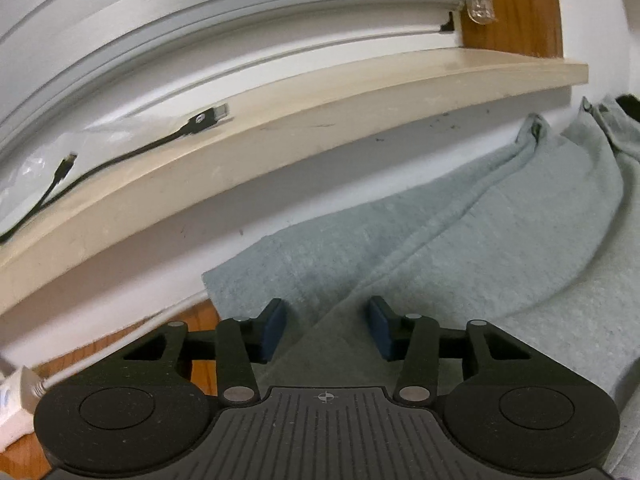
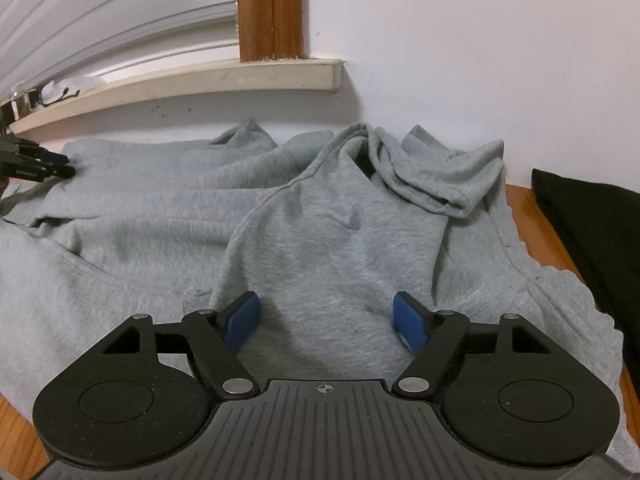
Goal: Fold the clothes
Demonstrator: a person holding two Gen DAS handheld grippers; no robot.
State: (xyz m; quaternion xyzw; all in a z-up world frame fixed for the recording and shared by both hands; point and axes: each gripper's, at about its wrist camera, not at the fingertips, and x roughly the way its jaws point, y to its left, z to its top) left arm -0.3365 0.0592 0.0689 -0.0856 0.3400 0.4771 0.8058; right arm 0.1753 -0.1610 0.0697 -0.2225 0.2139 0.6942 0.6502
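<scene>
Clearly the fold is only being set up: the grey hoodie (image 2: 304, 216) lies spread and rumpled on the wooden surface (image 2: 532, 208), pushed up against the white wall (image 2: 460, 60), with its hood (image 2: 436, 176) bunched at the far end. The left gripper (image 1: 328, 322) sits low over a corner of the cloth near a raised seam, its fingers (image 1: 276, 320) parted with nothing pinched between them; the right gripper (image 2: 326, 318) hovers over the body of the garment, fingers (image 2: 408, 320) spread wider and likewise released. The next move probably calls for each pair to close on an edge so that a side can be lifted over. A window sill (image 1: 280, 136) with a black cable (image 1: 120, 156) overhangs the far side, a white cord (image 1: 120, 344) runs beside the left corner, and a black cloth (image 2: 592, 224) lies just to the right, so room for lifting is tight.
</scene>
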